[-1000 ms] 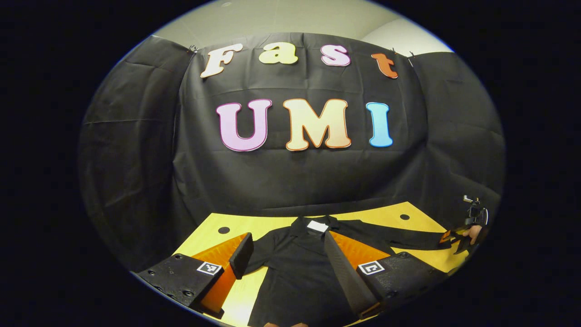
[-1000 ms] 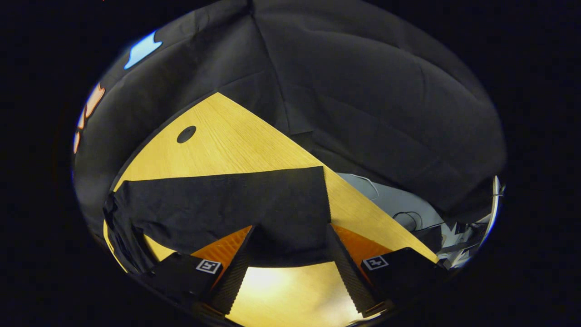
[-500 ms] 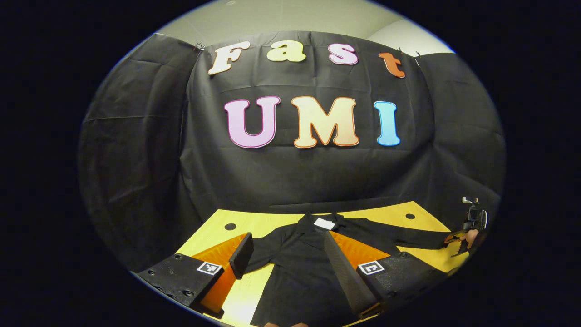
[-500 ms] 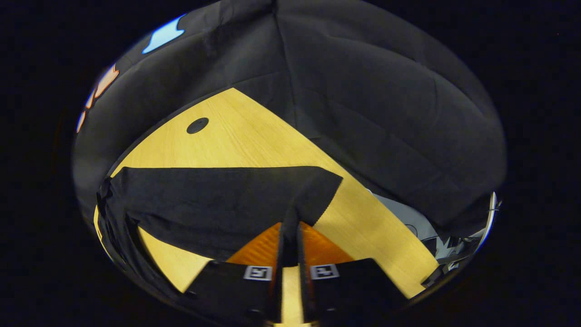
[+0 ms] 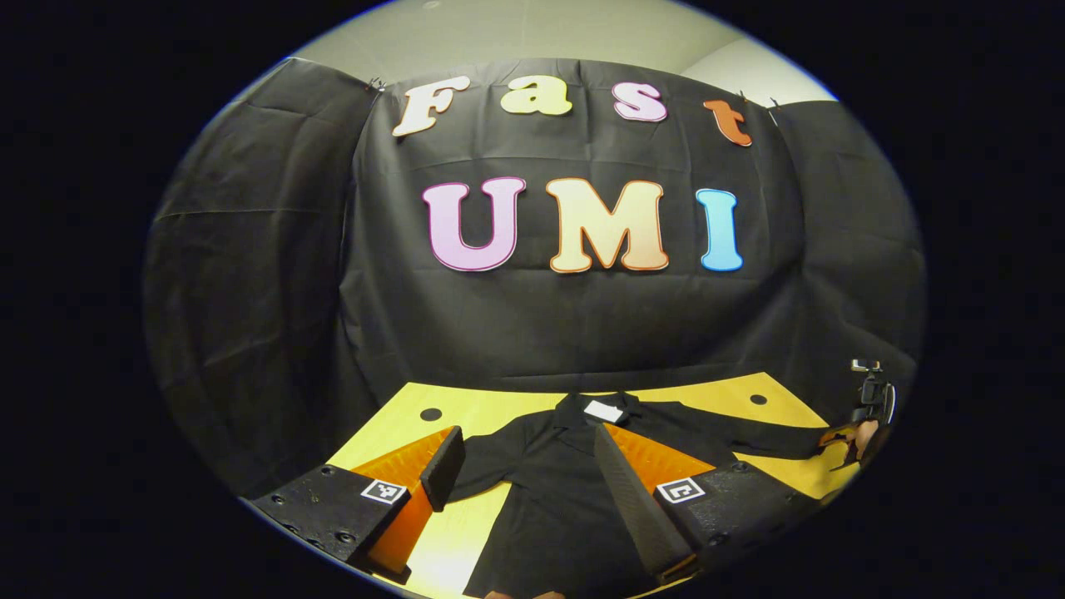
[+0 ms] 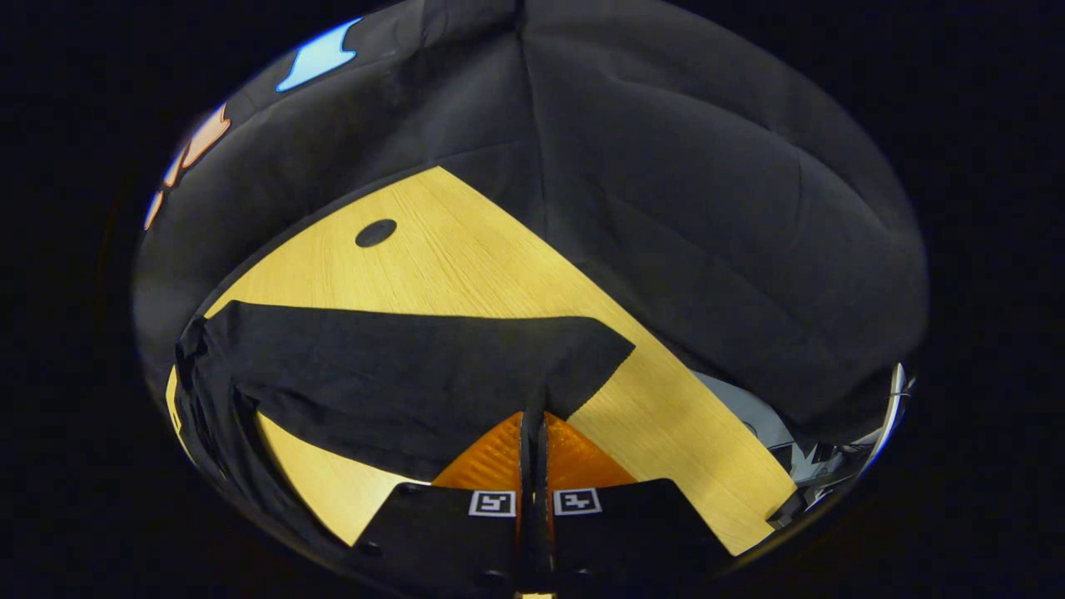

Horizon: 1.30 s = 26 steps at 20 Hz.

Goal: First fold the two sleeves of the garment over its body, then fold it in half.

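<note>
Since 1 second ago, right gripper [image 6: 533, 416] has clamped its 2 fingers on the black sleeve [image 6: 399, 366] cuff edge; bare wooden table [image 6: 466, 258] ahead. Left gripper [image 5: 520, 466] hovers spread above the matte garment [image 5: 549, 466].

In the right gripper view, the right gripper [image 6: 532, 416], wide open a second ago, now pinches the sleeve [image 6: 399, 374] at lower centre, its cuff edge lifting.

A booth for filming: black cloth walls [image 5: 274, 274] hang around a yellow wooden table [image 6: 466, 266], plain ceiling [image 5: 532, 33] at the top.
</note>
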Tool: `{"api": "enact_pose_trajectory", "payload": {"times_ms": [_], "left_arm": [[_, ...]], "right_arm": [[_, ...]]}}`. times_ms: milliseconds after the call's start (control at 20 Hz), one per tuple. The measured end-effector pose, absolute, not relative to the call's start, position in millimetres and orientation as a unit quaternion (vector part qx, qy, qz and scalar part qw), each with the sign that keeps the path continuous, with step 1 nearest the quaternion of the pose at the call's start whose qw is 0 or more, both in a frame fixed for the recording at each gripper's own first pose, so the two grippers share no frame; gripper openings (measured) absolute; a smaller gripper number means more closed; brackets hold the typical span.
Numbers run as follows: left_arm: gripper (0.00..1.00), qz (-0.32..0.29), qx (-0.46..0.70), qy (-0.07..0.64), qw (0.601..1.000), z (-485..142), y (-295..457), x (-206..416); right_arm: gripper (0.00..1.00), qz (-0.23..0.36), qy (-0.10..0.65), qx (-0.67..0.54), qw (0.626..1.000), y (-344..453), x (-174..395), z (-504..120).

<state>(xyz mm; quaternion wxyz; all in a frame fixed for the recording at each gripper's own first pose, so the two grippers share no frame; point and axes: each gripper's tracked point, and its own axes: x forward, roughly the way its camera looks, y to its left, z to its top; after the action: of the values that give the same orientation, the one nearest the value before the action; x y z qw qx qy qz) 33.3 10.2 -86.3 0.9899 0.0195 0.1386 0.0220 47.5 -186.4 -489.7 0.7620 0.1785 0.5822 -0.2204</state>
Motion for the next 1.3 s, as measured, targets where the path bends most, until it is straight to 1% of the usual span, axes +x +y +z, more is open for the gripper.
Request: {"api": "enact_pose_trajectory", "payload": {"times_ms": [100,150,200,300,450,650,800,900,950,1150,1200,1250,1300], "left_arm": [[0.93,0.028,0.015,0.137,0.990,-87,20,33],[0.93,0.033,0.012,0.136,0.990,-86,26,33],[0.93,0.038,0.008,0.136,0.990,-88,32,32],[0.92,0.048,-0.003,0.138,0.989,-90,45,30],[0.93,0.060,-0.014,0.136,0.989,-89,63,26],[0.93,0.080,-0.019,0.132,0.988,-90,92,20],[0.93,0.094,-0.026,0.133,0.986,-92,111,14],[0.92,0.102,-0.027,0.132,0.986,-93,124,11],[0.93,0.105,-0.027,0.131,0.985,-93,130,9],[0.93,0.122,-0.028,0.134,0.983,-99,156,8],[0.93,0.127,-0.030,0.135,0.982,-101,162,7],[0.93,0.131,-0.031,0.136,0.982,-103,168,5],[0.93,0.136,-0.033,0.137,0.981,-106,175,3]], "right_arm": [[0.02,-0.201,0.569,0.181,0.776,-173,57,-472],[0.00,-0.188,0.560,0.183,0.786,-170,64,-464],[0.02,-0.175,0.552,0.182,0.795,-165,74,-455],[0.02,-0.141,0.539,0.180,0.810,-139,94,-431],[0.02,-0.074,0.526,0.168,0.831,-89,131,-401],[0.02,0.013,0.506,0.136,0.851,-25,161,-355],[0.02,0.065,0.502,0.146,0.850,26,177,-338],[0.02,0.100,0.500,0.153,0.846,60,177,-326],[0.02,0.121,0.500,0.154,0.843,86,178,-321],[0.02,0.213,0.502,0.116,0.830,174,170,-309],[0.00,0.231,0.504,0.110,0.825,195,166,-305],[0.00,0.246,0.505,0.105,0.821,216,162,-305],[0.02,0.261,0.507,0.102,0.815,236,159,-305]]}}
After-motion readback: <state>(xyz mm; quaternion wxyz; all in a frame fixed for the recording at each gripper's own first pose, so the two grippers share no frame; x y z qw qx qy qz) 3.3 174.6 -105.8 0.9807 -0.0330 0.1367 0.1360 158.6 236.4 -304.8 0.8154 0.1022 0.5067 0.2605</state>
